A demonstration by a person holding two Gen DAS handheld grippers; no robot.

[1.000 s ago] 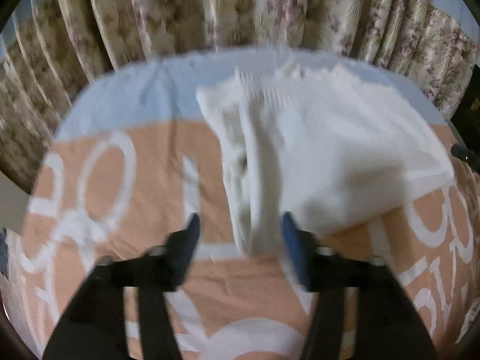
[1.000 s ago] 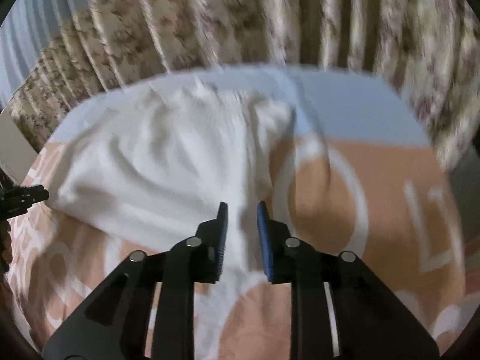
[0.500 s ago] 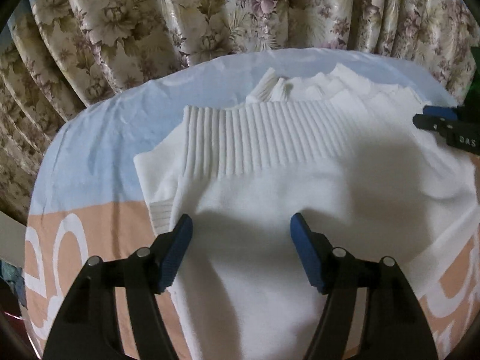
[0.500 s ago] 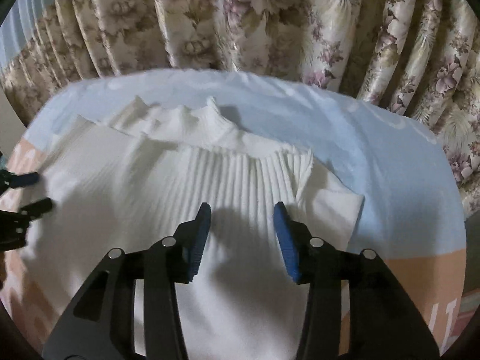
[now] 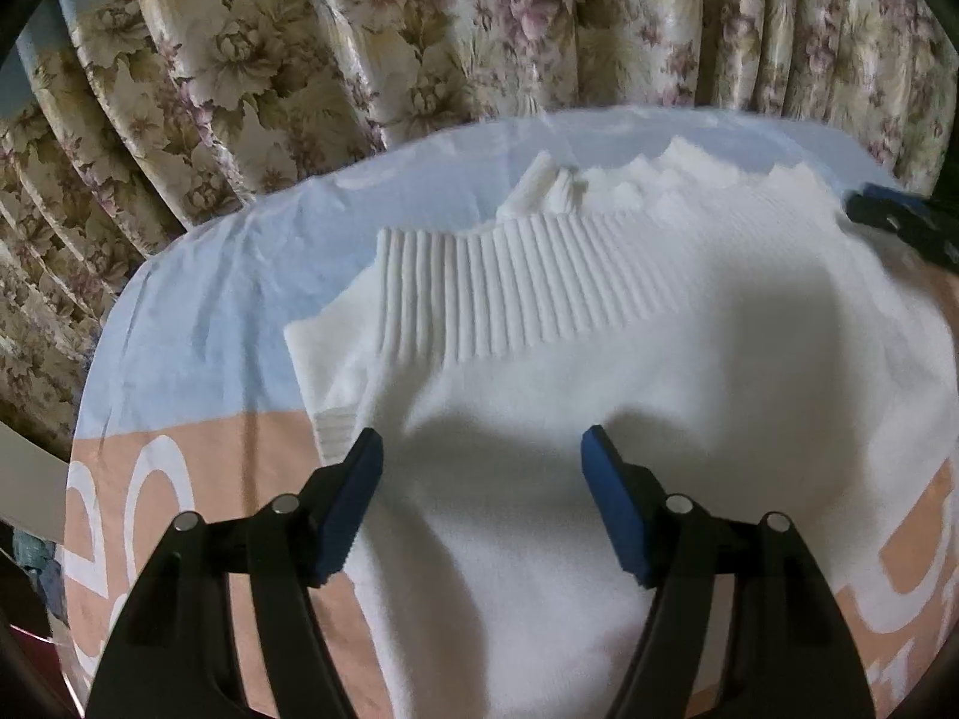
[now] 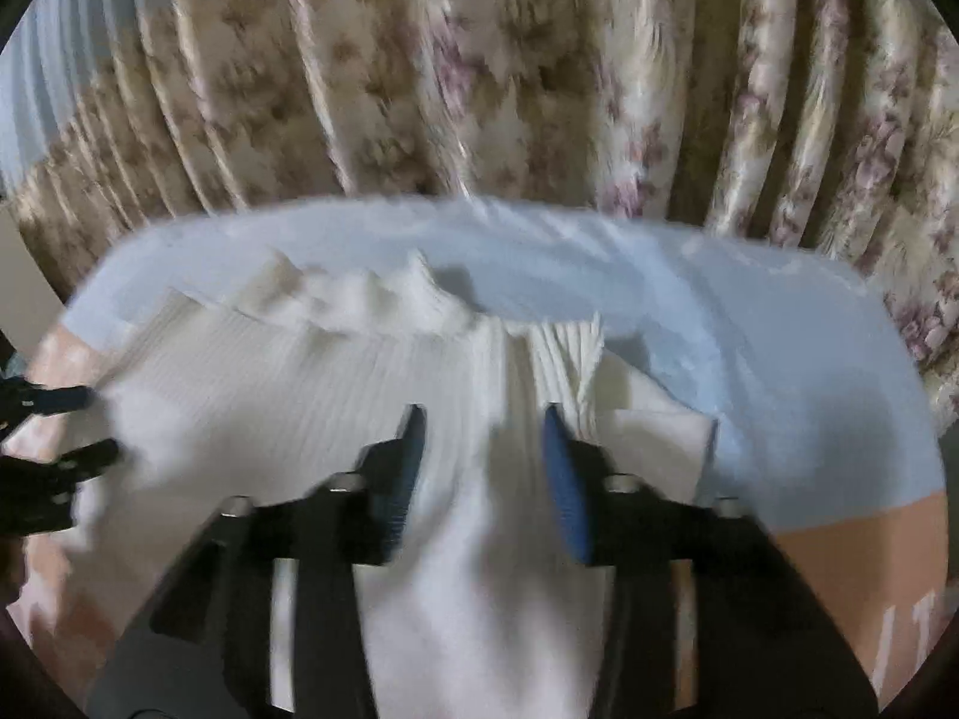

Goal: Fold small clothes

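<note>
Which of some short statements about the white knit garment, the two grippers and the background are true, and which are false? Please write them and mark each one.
1. The white knit garment lies on a cloth that is light blue and peach. True.
2. The left gripper is shut on a fold of the garment. False: its jaws stand wide apart over the knit and pinch nothing.
3. A ribbed band runs across the garment. True.
4. A plain grey wall stands behind the surface. False: floral curtains hang there.
5. The right gripper is open over the garment. True: its jaws have just been opening, with knit below the gap but not pinched.
</note>
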